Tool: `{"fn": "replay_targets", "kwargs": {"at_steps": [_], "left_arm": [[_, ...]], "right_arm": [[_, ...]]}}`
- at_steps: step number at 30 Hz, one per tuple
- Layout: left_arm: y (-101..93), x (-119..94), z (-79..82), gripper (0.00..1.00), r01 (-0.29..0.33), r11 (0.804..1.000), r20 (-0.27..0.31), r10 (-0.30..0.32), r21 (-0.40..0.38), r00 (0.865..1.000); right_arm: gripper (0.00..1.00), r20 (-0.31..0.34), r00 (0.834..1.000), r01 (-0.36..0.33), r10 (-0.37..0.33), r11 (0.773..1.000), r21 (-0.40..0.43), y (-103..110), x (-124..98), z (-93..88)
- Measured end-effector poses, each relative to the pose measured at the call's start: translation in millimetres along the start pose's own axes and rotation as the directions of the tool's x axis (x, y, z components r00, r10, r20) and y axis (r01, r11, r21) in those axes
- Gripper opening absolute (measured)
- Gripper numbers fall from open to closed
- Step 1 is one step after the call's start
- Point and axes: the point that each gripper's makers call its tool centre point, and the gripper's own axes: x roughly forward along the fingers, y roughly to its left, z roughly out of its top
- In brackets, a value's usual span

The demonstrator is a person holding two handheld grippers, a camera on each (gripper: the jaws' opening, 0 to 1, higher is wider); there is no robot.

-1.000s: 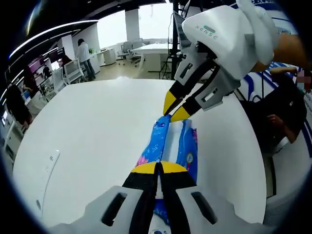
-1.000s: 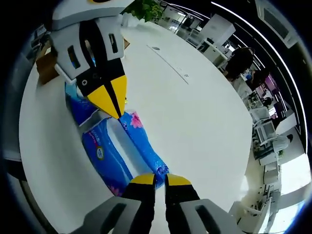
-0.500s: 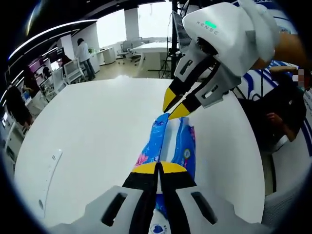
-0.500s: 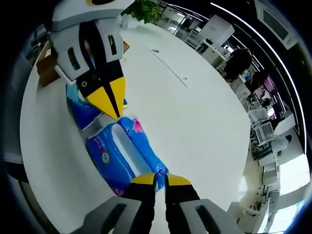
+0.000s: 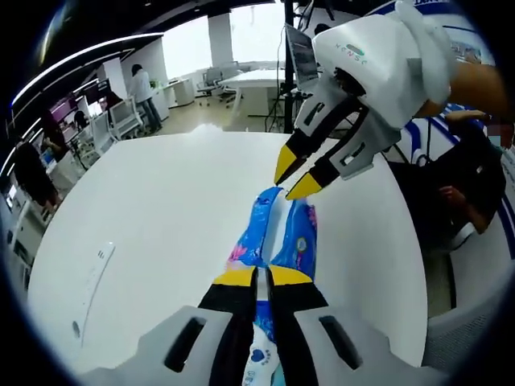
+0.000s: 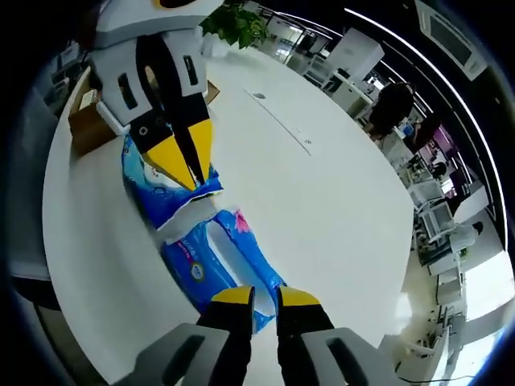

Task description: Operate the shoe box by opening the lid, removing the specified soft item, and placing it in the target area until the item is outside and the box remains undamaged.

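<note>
Left gripper view: the left hand-held gripper [image 5: 257,276], jaws nearly closed, pinches the near end of a blue soft pack [image 5: 273,237] lying on the white table [image 5: 161,209]. At 1 o'clock, the right hand-held gripper [image 5: 294,174] hovers just above the pack's far end, jaws narrowly parted. A cardboard box [image 6: 87,125] sits beyond.

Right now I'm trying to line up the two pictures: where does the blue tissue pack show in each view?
Left gripper view: the blue tissue pack runs up the lower middle, from the left gripper toward the right gripper.
Right gripper view: the pack lies lower left of centre, between the left gripper above and the right gripper below.
Shared landmark: the white table under the pack.
</note>
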Motion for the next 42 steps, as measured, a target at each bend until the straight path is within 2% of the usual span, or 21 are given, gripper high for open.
{"fn": "replay_targets", "kwargs": {"at_steps": [3, 14, 23, 27, 34, 42], "left_arm": [[-3.2, -8, -1.8, 0.07, -0.003, 1.000, 0.006, 0.003, -0.002, 1.000], [-13.2, -39, -10.2, 0.21, -0.013, 0.999, 0.016, 0.014, -0.037, 1.000], [-16.1, -71, -15.9, 0.34, -0.040, 0.999, 0.040, 0.041, -0.035, 0.998], [-16.1, -86, -17.4, 0.40, -0.052, 0.998, 0.057, 0.054, -0.035, 0.997], [-10.7, -114, -16.8, 0.46, -0.079, 0.994, 0.103, 0.086, -0.070, 0.991], [-5.0, -154, -18.6, 0.56, -0.116, 0.985, 0.172, 0.136, -0.124, 0.976]], "right_arm": [[0.15, 0.007, 1.000, 0.000, 0.000, 1.000, 0.023, 3, -5, 3.9], [0.30, 0.025, 1.000, -0.015, 0.013, 0.997, 0.080, 19, -22, 14.5], [0.42, 0.066, 0.997, -0.048, 0.039, 0.989, 0.139, 35, -36, 31.4], [0.46, 0.086, 0.995, -0.061, 0.049, 0.987, 0.147, 44, -42, 39.5], [0.54, 0.123, 0.991, -0.079, 0.059, 0.983, 0.164, 56, -49, 51.5], [0.66, 0.189, 0.979, -0.115, 0.076, 0.972, 0.205, 71, -60, 70.4]]}}
